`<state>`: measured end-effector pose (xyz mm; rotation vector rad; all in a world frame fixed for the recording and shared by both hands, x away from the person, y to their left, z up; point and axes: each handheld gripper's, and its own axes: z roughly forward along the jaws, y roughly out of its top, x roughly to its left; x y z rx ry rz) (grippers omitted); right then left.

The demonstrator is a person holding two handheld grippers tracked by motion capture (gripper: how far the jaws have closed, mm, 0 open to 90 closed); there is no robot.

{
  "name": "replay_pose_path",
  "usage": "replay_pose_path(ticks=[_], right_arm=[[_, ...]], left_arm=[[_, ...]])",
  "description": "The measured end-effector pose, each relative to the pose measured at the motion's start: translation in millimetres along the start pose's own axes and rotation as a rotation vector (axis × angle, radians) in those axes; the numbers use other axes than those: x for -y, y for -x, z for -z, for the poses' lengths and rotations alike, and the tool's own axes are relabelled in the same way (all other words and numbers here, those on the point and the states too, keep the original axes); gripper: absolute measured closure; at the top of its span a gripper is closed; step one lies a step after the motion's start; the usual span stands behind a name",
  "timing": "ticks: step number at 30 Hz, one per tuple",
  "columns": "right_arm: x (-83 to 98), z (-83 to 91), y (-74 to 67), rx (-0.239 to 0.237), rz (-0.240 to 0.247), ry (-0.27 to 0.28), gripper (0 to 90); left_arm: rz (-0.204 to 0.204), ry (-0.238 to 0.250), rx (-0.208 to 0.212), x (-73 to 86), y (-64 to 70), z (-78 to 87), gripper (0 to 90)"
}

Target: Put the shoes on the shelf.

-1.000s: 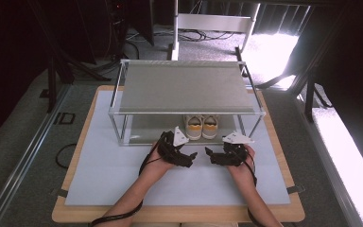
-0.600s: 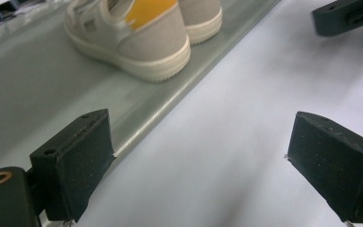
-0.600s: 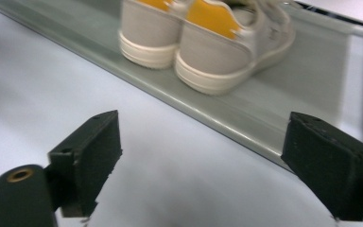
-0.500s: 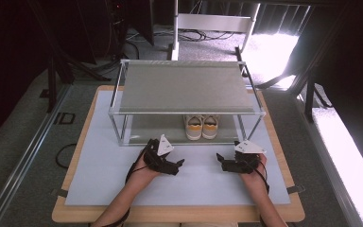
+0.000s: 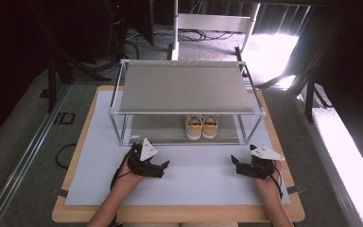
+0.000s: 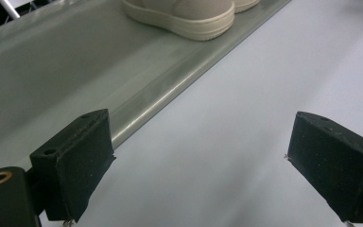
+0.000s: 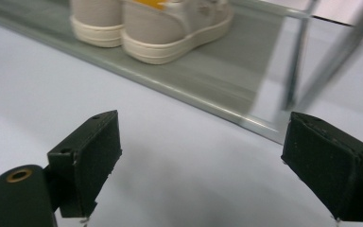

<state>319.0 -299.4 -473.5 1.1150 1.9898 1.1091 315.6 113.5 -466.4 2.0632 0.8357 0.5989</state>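
A pair of cream shoes (image 5: 201,126) with yellow heel patches stands side by side on the lower shelf of a metal rack (image 5: 186,109), heels toward me. The same shoes (image 7: 155,26) show at the top of the right gripper view, and one sole (image 6: 189,16) at the top of the left gripper view. My left gripper (image 5: 163,168) rests low over the pale mat in front of the rack's left half, jaws wide apart and empty. My right gripper (image 5: 235,165) sits at the front right, also open with nothing between its jaws.
The rack's grey top shelf (image 5: 186,87) covers the shoes from above, and its thin corner posts (image 7: 297,61) stand at the front. The pale mat (image 5: 194,177) lies on a wooden table (image 5: 75,215). Dark stands and cables crowd the floor behind.
Both grippers have drawn back from the rack toward me and spread apart, the left going left, the right going right. The shoes stay put on the lower shelf.
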Motion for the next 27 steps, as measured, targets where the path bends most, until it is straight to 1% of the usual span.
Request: replay_pose_path(ticks=[1,4,6,7,9,10,13,15,16,17,19,21,22,25,26,27], right_arm=[[1.0,1.1,2.8,0.006,-0.007,-0.002,10.7],[4.5,5.1,10.6,0.019,-0.025,0.009,10.7],[7.1,6.6,14.3,0.043,-0.021,0.008,10.7],[8.3,7.1,16.6,0.045,-0.025,0.004,10.7],[10.4,8.2,20.6,0.067,-0.036,0.0,10.7],[11.9,9.0,23.8,0.07,-0.045,0.003,10.6],[13.7,10.8,29.6,0.088,-0.049,0.005,10.6],[14.1,11.2,30.7,0.096,-0.046,0.003,10.7],[14.6,11.7,31.4,0.104,-0.047,0.003,10.7],[15.3,12.6,32.8,0.094,-0.051,0.01,10.7],[15.6,12.7,32.1,0.102,-0.046,0.012,10.7],[15.1,11.3,30.8,0.102,-0.032,-0.001,10.7],[14.9,10.6,30.4,0.099,-0.027,-0.007,10.7],[14.8,10.1,30.9,0.093,-0.025,-0.013,10.7],[14.9,10.2,31.1,0.088,-0.026,-0.012,10.7],[15.0,10.1,31.3,0.085,-0.026,-0.012,10.7]], left_arm=[[0.005,0.003,0.0,1.4,-1.5,1.3,7.2],[0.022,0.015,-0.021,7.3,-7.3,6.9,7.2],[0.031,0.022,-0.037,11.0,-10.8,9.9,7.2],[0.031,0.027,-0.047,13.0,-12.3,11.5,7.2],[0.013,0.029,-0.085,16.7,-13.7,14.5,7.2],[0.01,0.029,-0.095,18.5,-14.7,16.0,7.2],[0.019,0.043,-0.122,25.4,-17.7,18.2,7.2],[0.022,0.041,-0.123,27.7,-19.4,18.7,7.2],[0.036,0.039,-0.123,31.6,-22.0,18.7,7.2],[0.032,0.035,-0.129,32.8,-23.2,19.5,7.2],[0.052,0.055,-0.128,34.2,-25.4,21.9,7.2],[0.074,0.082,-0.116,36.0,-27.8,24.2,7.2],[0.084,0.091,-0.12,37.1,-28.2,25.0,7.2],[0.1,0.107,-0.12,42.7,-28.4,25.1,7.2],[0.1,0.108,-0.119,43.5,-28.1,25.0,7.2],[0.09,0.116,-0.121,43.6,-27.7,25.9,7.2]])
